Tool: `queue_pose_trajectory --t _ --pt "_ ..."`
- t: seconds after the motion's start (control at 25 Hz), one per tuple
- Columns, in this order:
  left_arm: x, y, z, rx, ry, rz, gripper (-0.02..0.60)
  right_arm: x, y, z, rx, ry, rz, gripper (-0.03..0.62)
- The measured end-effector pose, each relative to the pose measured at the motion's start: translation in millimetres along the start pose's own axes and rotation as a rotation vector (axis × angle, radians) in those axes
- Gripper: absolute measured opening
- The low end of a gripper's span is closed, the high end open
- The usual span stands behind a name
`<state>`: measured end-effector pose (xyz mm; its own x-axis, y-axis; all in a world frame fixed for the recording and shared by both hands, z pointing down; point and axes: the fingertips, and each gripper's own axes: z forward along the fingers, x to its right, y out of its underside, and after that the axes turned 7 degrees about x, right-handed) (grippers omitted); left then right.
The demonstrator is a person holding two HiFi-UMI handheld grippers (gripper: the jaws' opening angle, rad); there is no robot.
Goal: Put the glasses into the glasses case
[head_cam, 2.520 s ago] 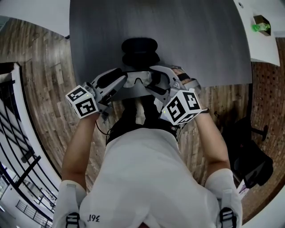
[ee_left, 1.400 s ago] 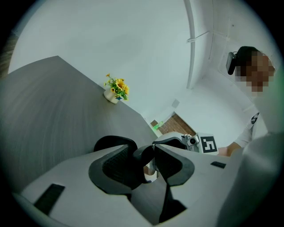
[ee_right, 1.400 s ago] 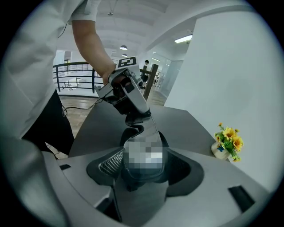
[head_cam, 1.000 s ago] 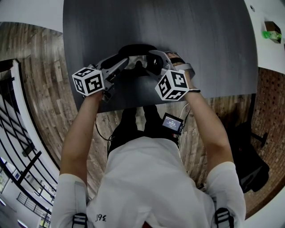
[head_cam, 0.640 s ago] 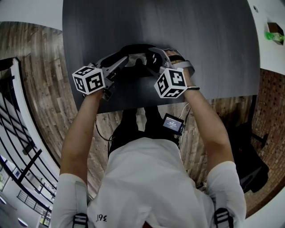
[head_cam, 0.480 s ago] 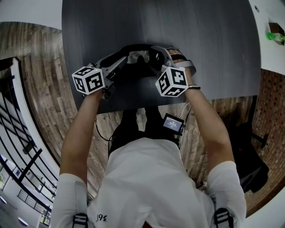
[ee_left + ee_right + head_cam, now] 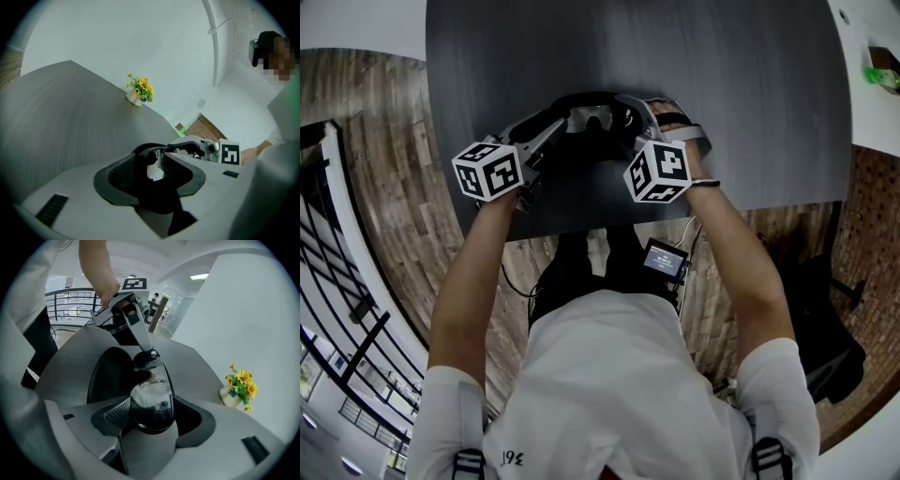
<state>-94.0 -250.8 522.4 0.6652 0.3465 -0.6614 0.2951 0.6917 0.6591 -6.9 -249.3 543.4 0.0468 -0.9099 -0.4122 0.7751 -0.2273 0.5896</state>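
"What's around you on the table (image 7: 741, 103)?"

"A small pot of yellow flowers (image 7: 240, 385), well apart on the far side. The black case (image 7: 581, 99) lies open right below my grippers."

"And the grippers?"

"My left gripper (image 7: 159, 161) is clamped on one end of the glasses (image 7: 598, 119), jaws close together. My right gripper (image 7: 153, 412) grasps the other lens, jaws wide. The glasses sit over the open case; whether they touch it, I can't tell."

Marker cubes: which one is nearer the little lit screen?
The right cube: the screen sits just below it in the head view, while the left cube is farther off to the side.
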Motion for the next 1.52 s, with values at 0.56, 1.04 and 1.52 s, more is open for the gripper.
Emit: queue_pose_trajectory --t 0.56,1.04,1.52 --pt "-4.9 1.5 -1.5 -0.021 -0.057 -0.016 0.183 1.1 0.9 1.2 -0.014 0.003 0.030 0.288" --pt "-3.7 0.7 -1.6 -0.015 -0.056 -0.034 0.183 4.4 1.4 1.8 -0.021 0.002 0.067 0.290" --pt "0.3 -6.8 2.6 0.001 -0.045 -0.044 0.183 6.0 1.6 4.2 -0.032 -0.029 0.151 0.295"
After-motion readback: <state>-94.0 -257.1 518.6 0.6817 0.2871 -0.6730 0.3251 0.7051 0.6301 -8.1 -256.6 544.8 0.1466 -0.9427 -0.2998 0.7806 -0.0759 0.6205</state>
